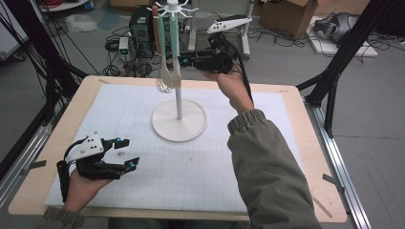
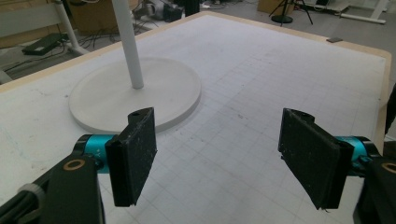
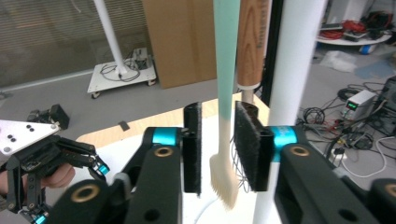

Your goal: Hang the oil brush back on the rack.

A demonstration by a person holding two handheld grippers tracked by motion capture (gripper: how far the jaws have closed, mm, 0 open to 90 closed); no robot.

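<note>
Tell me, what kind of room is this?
Probably a workshop or lab. A table with a grid mat stands among cables on the floor, beside cardboard boxes and a computer tower.

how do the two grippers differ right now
The left gripper sits low over the white mat near the table's front edge; the right gripper is raised beside the stand's pole. The left's jaws are wide apart around nothing; the right's are narrowed around the mint-handled brush, though contact is unclear. Both have black pads and teal fittings.
</note>
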